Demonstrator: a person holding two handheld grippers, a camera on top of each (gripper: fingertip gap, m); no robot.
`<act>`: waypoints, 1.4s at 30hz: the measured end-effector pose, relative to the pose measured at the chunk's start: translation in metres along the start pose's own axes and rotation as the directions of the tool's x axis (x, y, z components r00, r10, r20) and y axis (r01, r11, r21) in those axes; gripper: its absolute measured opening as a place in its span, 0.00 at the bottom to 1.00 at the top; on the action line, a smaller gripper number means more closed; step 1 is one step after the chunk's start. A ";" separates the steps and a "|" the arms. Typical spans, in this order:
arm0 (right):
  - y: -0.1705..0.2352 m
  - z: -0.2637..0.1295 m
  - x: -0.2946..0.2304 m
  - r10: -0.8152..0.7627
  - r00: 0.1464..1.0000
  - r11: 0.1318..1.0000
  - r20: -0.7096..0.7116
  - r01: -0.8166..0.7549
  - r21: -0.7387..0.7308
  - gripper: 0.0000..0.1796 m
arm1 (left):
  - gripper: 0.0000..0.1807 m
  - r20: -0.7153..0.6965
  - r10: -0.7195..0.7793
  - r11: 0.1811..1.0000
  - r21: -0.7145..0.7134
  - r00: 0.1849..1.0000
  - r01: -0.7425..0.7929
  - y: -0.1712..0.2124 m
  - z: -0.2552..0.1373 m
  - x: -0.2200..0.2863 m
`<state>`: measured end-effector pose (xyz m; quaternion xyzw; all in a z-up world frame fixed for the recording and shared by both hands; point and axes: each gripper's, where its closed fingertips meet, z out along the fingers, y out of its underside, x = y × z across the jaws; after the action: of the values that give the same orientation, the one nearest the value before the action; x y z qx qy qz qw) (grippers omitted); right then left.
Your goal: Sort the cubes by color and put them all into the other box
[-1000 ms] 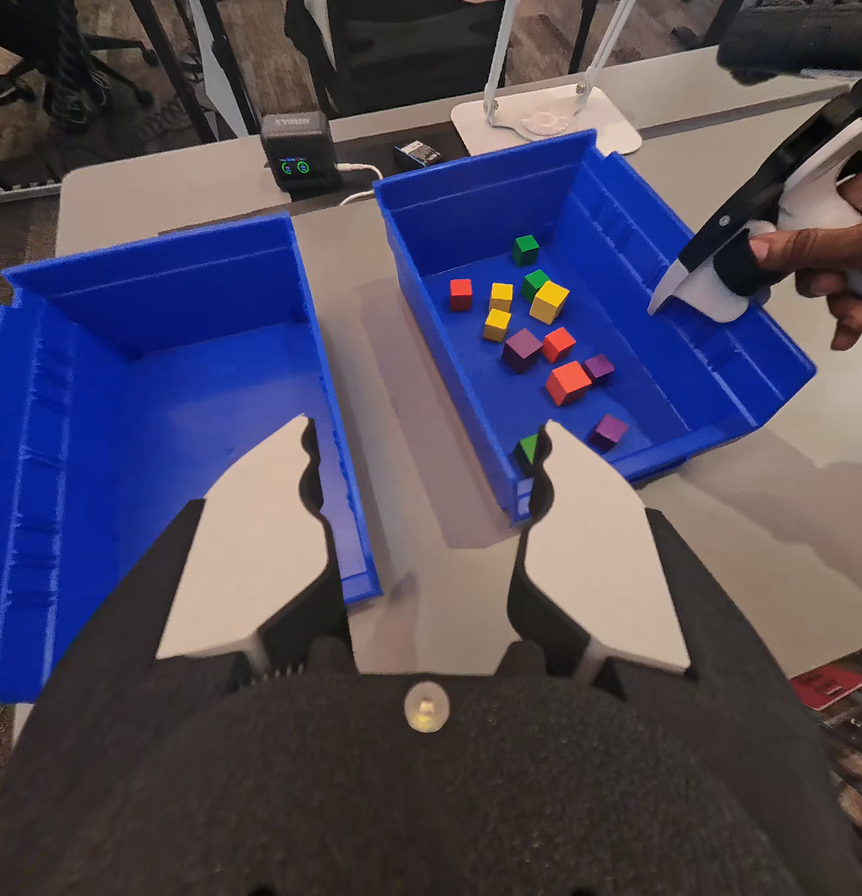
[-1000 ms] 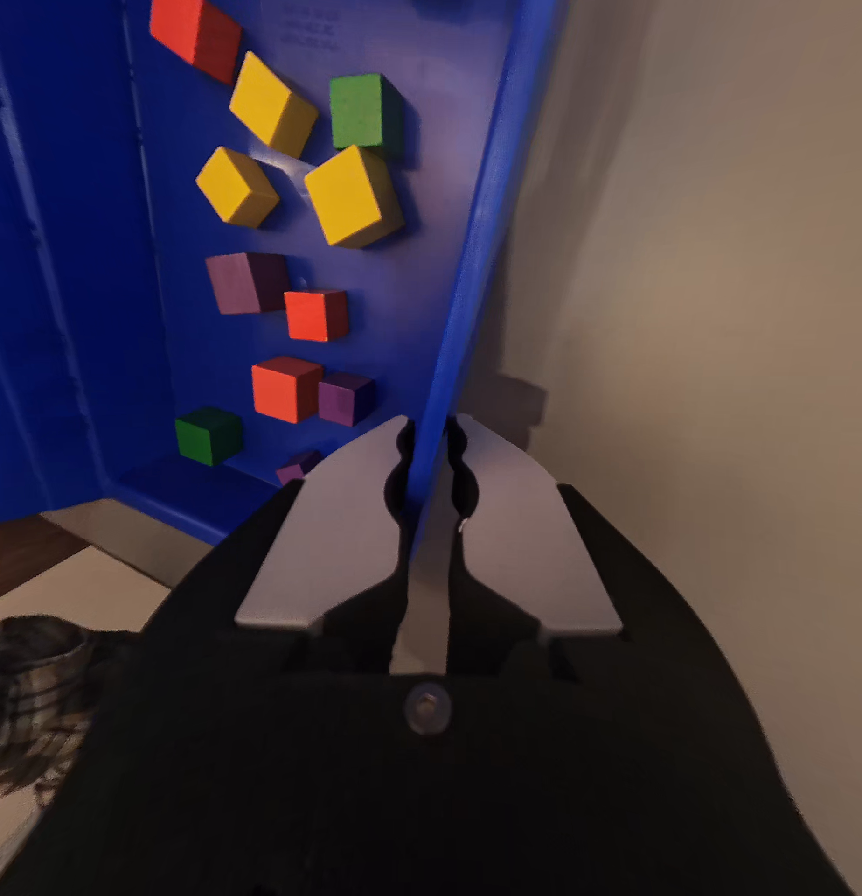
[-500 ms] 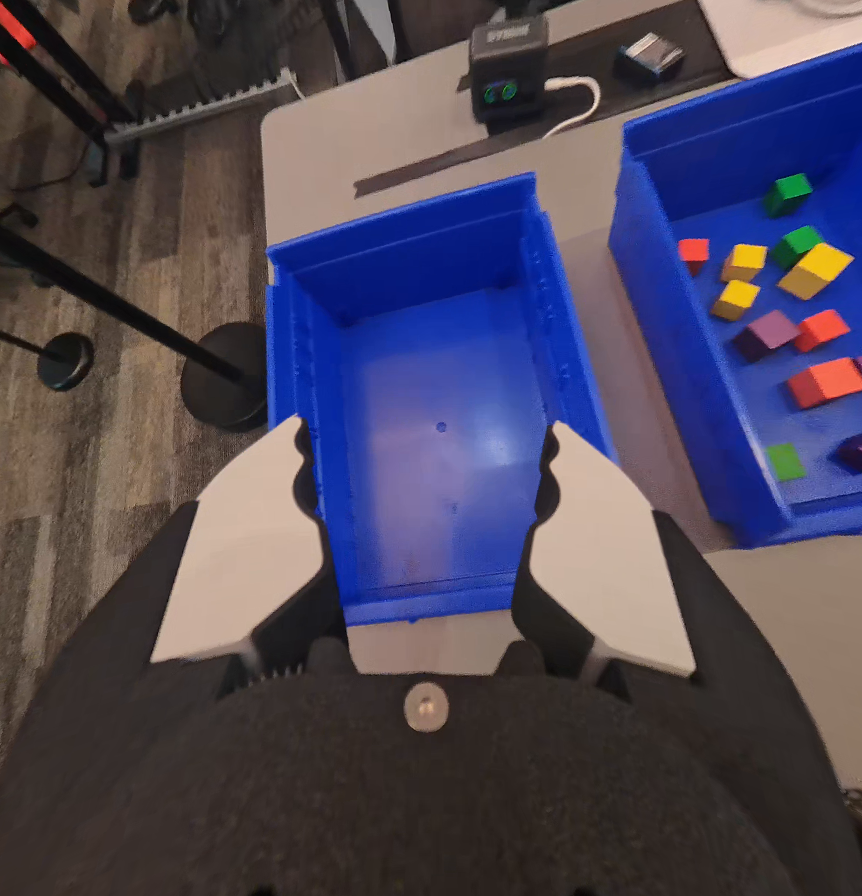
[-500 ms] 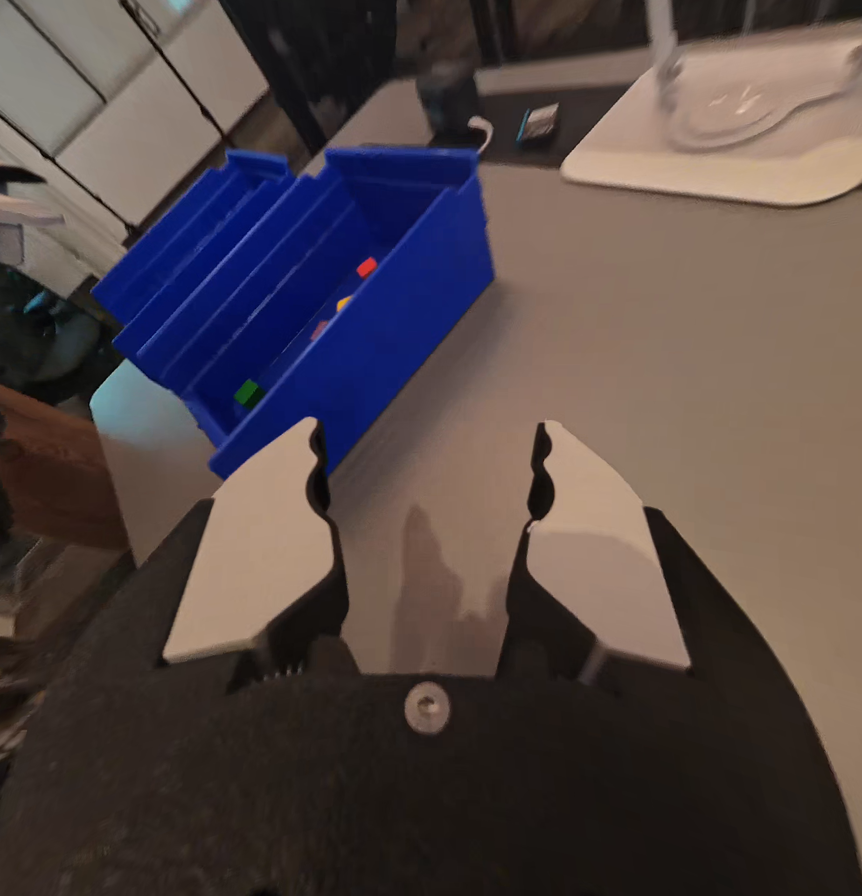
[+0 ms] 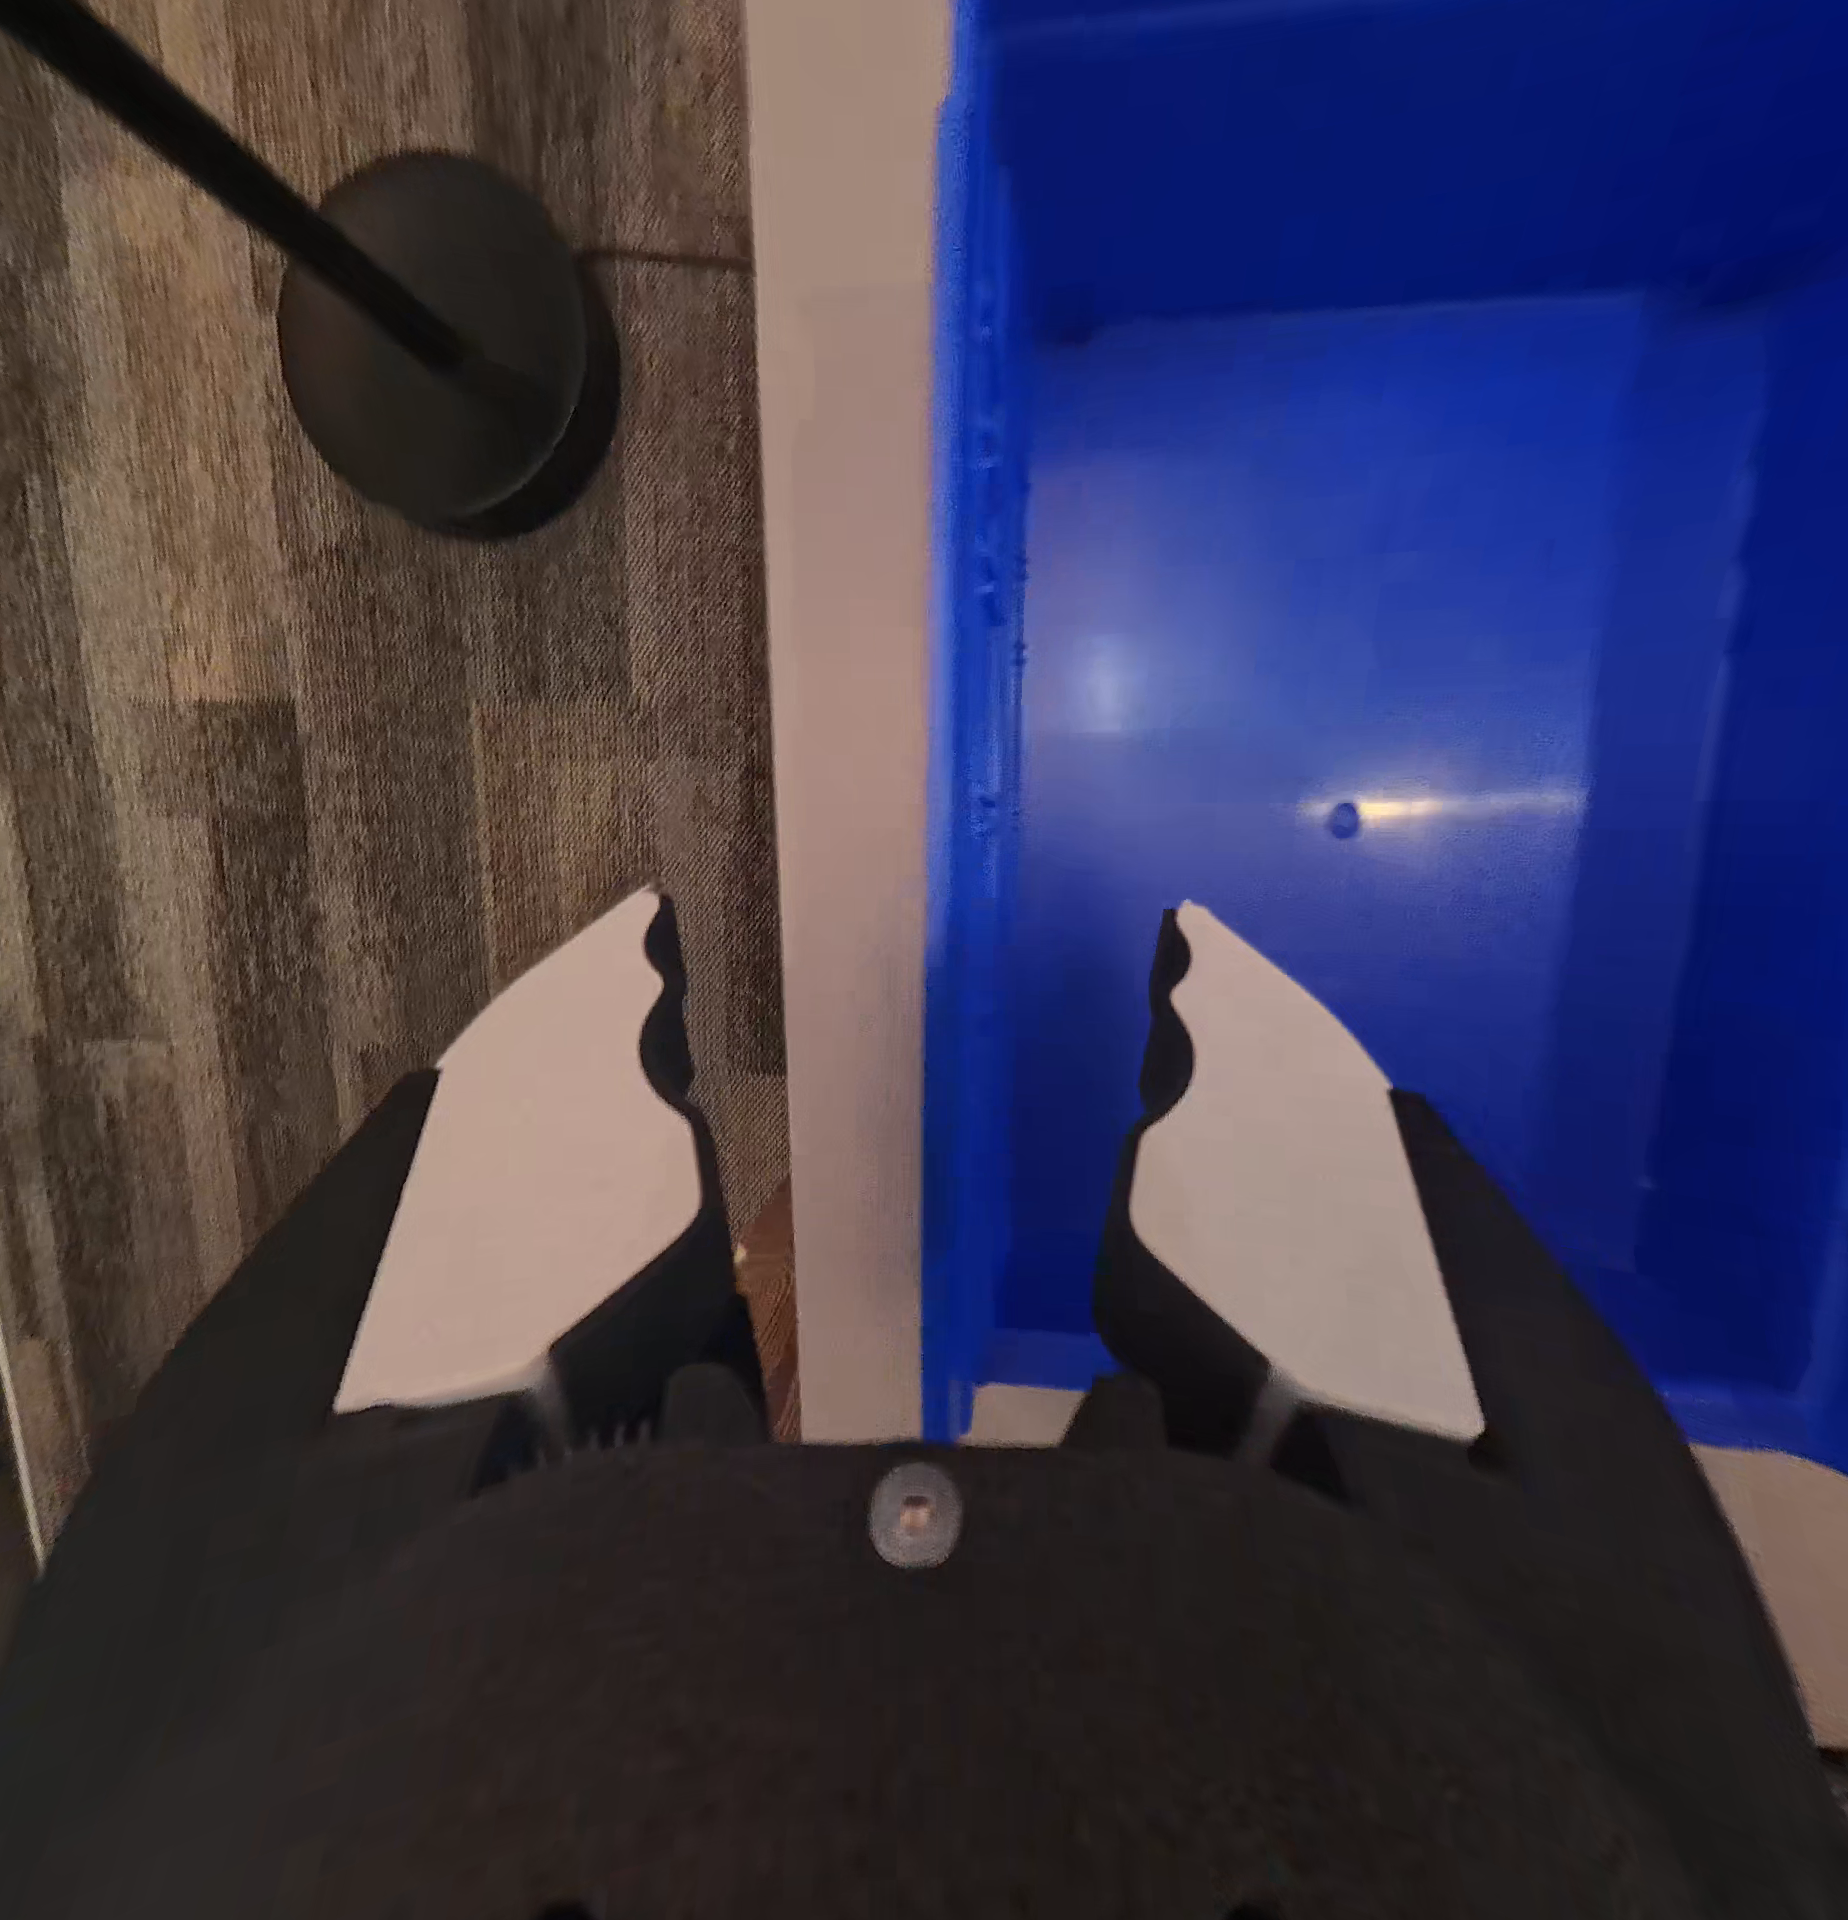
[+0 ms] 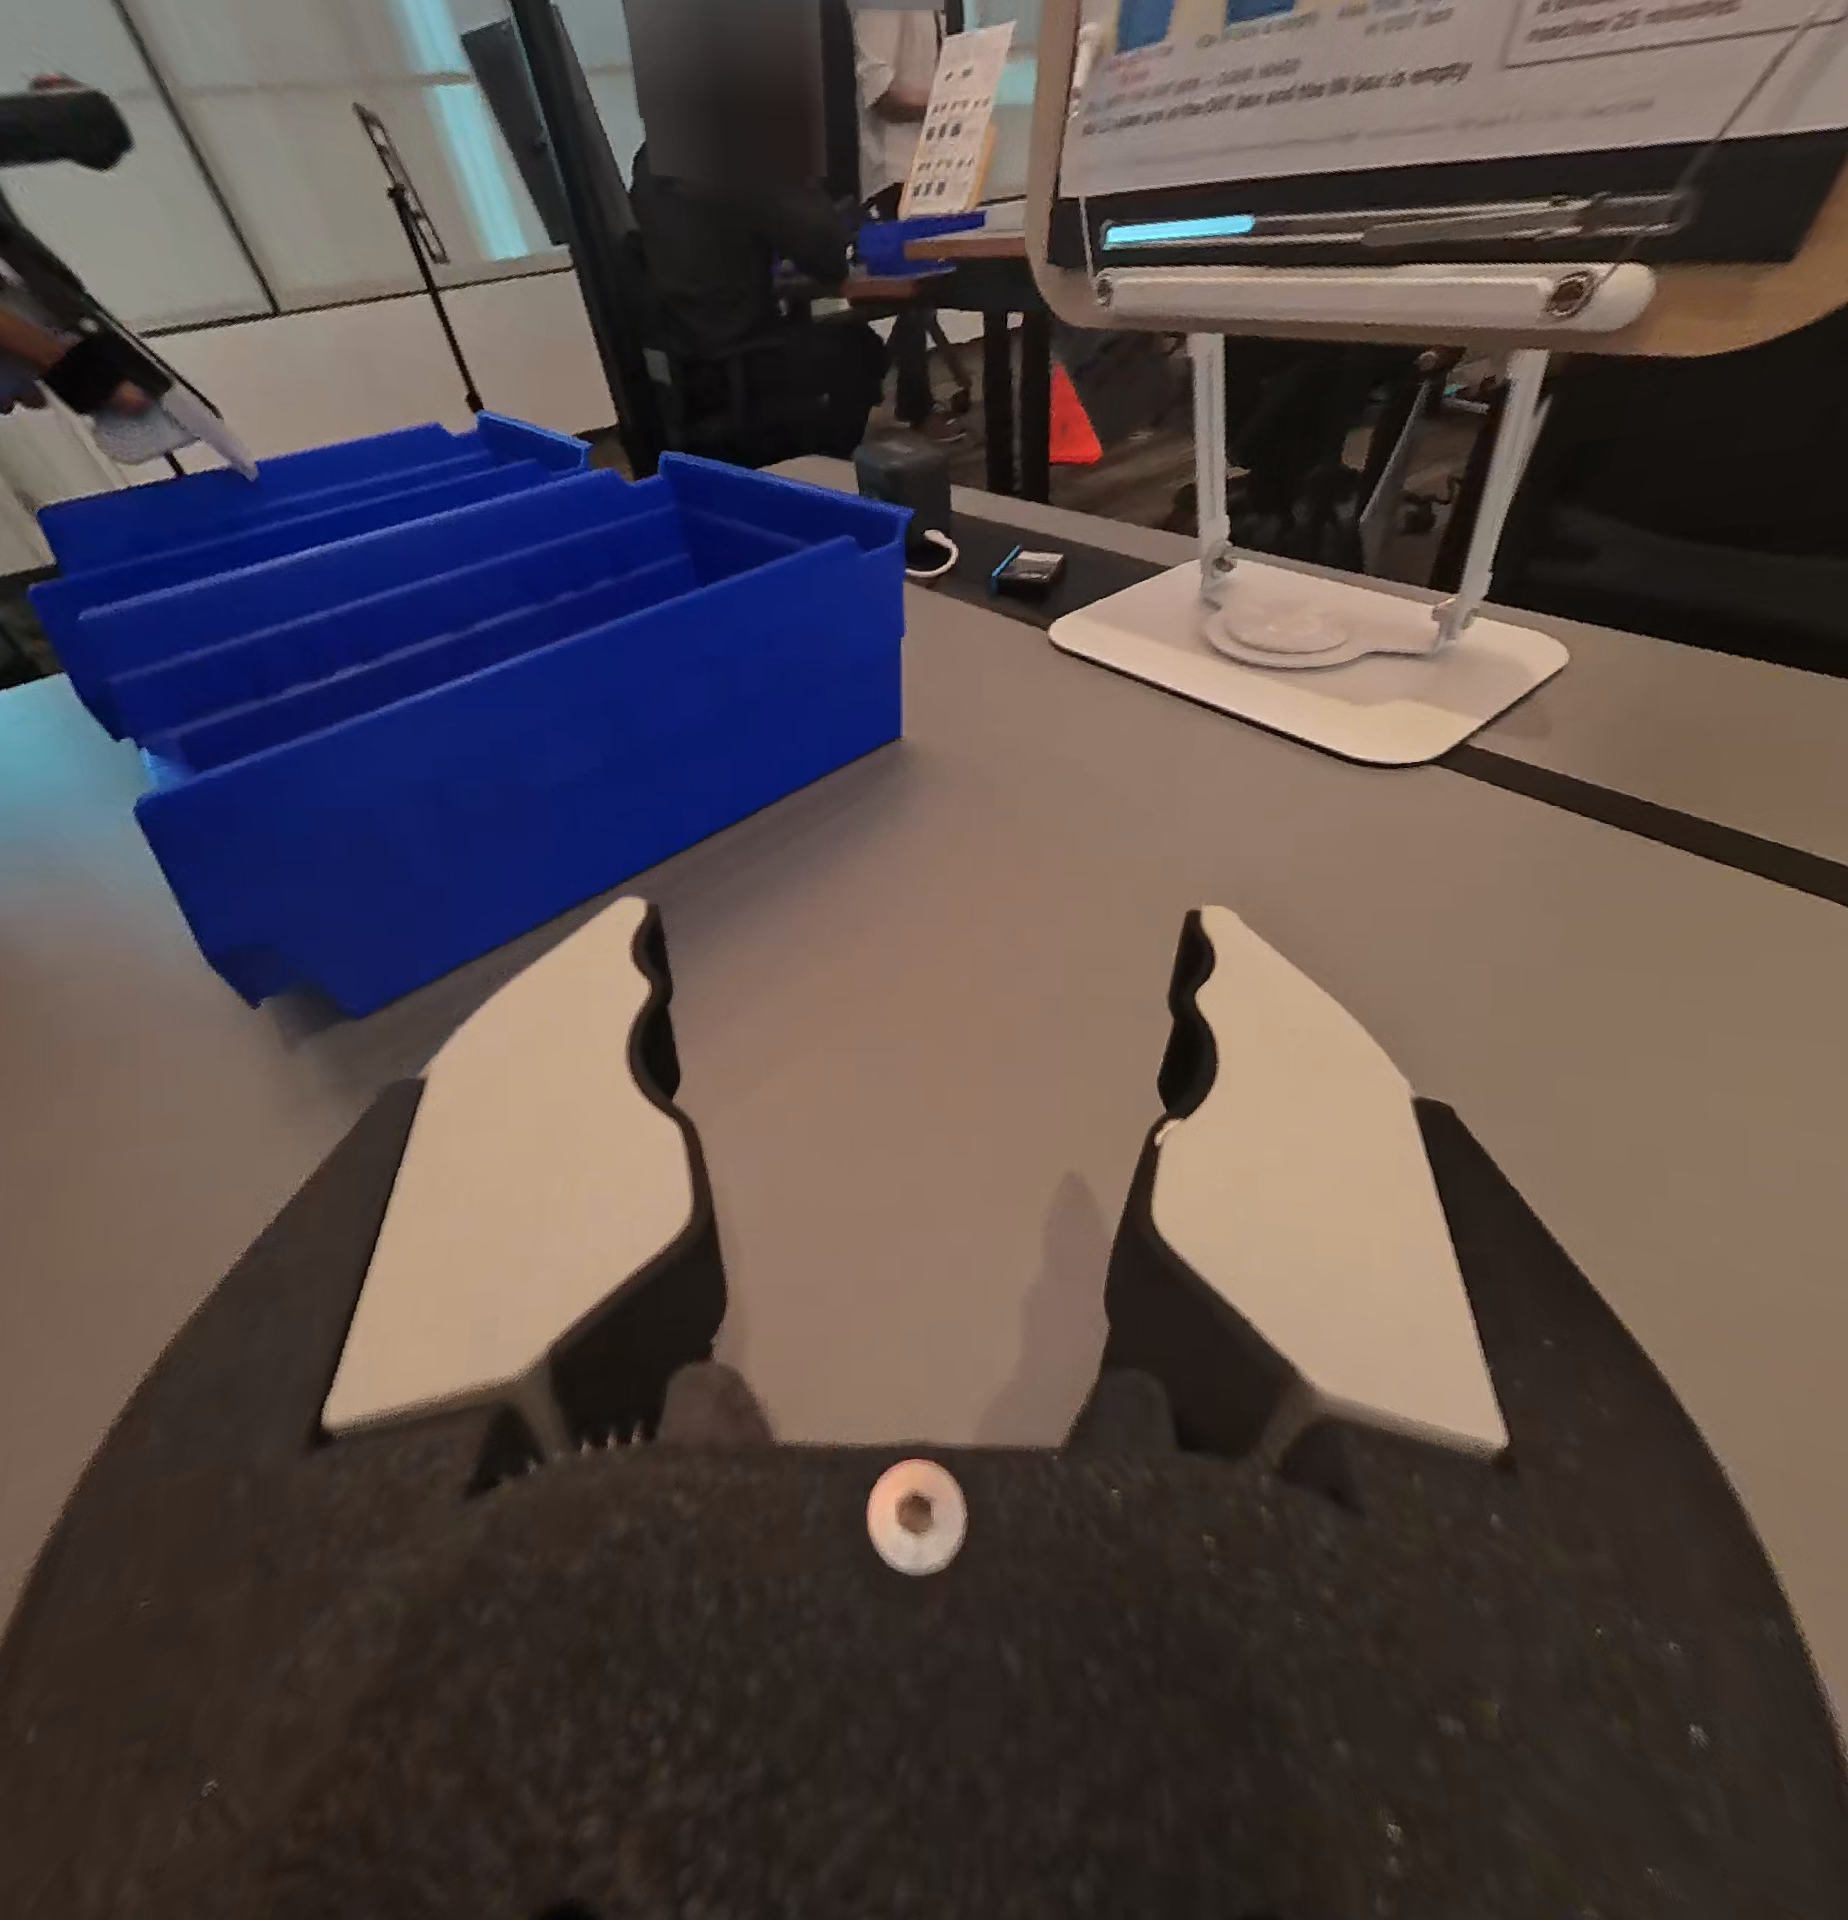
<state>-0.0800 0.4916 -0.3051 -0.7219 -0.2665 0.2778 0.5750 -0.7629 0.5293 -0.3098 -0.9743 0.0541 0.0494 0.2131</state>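
My left gripper (image 5: pixel 915 904) is open and empty. It hangs over the left wall of the empty blue box (image 5: pixel 977 623), one finger outside the wall and one over the box floor. My right gripper (image 6: pixel 920 914) is open and empty, low over the grey table, to the right of both boxes. In the right wrist view the near blue box (image 6: pixel 546 790) shows from the side and the cubes inside are hidden. The second blue box (image 6: pixel 276 499) stands behind it, with the left gripper (image 6: pixel 187 431) at its far rim, held by a hand.
The table's left edge (image 5: pixel 847 520) runs just left of the empty box, with floor and a round black stand base (image 5: pixel 442 332) beyond. A white stand (image 6: pixel 1315 665) holding a board, a small black device (image 6: pixel 1029 566) and a black box (image 6: pixel 899 483) sit at the back.
My left gripper has swung left and down to the empty box's left wall; the cubes left its view. My right gripper let go of the cube box's wall, opened and drew back right.
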 end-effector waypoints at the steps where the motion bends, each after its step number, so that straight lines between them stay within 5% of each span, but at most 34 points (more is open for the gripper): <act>1: 0.001 0.000 -0.003 -0.003 1.000 1.000 0.011 0.003 0.001 0.51 | 0.47 -0.001 -0.015 1.000 -0.022 1.000 0.015 0.003 0.007 -0.004; 11: 0.009 -0.002 -0.006 0.045 0.997 0.999 0.057 -0.044 -0.026 0.47 | 0.34 -0.097 -0.150 0.976 -0.173 0.984 0.131 0.038 0.048 -0.003; 18: 0.015 -0.001 -0.011 0.080 0.992 0.995 0.095 -0.074 -0.066 0.40 | 0.03 -0.200 -0.153 0.956 -0.280 0.968 0.093 0.046 0.055 0.026; 33: 0.023 -0.005 -0.017 0.160 0.978 0.982 0.136 -0.144 -0.119 0.28 | 0.02 -0.176 -0.480 0.863 -0.273 0.860 0.426 0.041 0.022 0.022; 42: 0.022 -0.007 -0.017 0.176 0.976 0.980 0.131 -0.162 -0.112 0.27 | 0.02 -0.299 -0.399 0.915 -0.190 0.867 0.356 -0.008 -0.058 0.065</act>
<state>-0.0856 0.4705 -0.3239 -0.7487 -0.2575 0.3621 0.4919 -0.6929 0.5065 -0.2614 -0.9718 -0.1058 -0.1543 0.1433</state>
